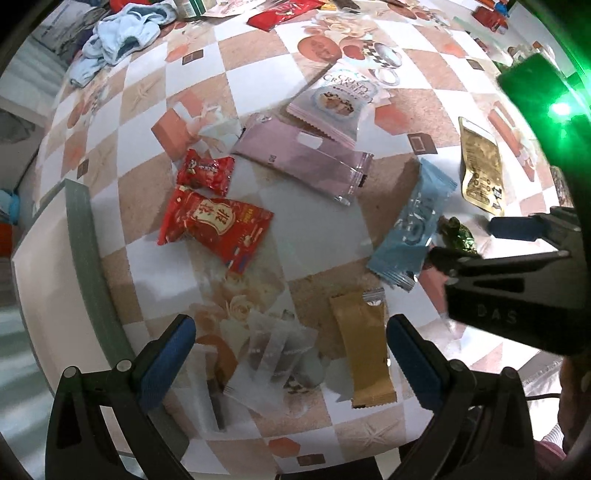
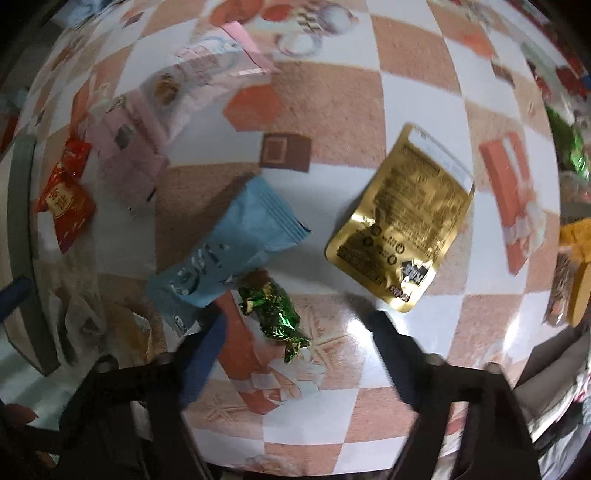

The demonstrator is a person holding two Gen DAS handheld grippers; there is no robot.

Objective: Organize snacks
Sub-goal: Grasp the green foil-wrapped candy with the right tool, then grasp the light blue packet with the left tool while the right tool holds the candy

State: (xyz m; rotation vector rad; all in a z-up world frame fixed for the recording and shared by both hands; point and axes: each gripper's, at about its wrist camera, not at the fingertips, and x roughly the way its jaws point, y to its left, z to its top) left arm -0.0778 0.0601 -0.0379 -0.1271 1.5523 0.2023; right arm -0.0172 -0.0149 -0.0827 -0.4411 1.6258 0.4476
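Note:
Snacks lie scattered on a checkered tablecloth [image 1: 317, 229]. My left gripper [image 1: 291, 339] is open above clear wrapped bars [image 1: 273, 354] and a tan bar [image 1: 364, 350]. My right gripper [image 2: 295, 332] is open with a green foil candy [image 2: 275, 315] between its fingers; the candy also shows in the left wrist view [image 1: 458, 234]. A light blue packet [image 2: 229, 251] lies just left of the candy and shows in the left wrist view too [image 1: 413, 225]. A gold pouch [image 2: 402, 229] lies to the right of it.
Two red packets [image 1: 214, 221], a mauve packet [image 1: 306, 158] and a cracker bag [image 1: 340, 99] lie further out. Blue cloth [image 1: 122, 33] lies at the far left. The table edge [image 1: 85, 258] runs along the left.

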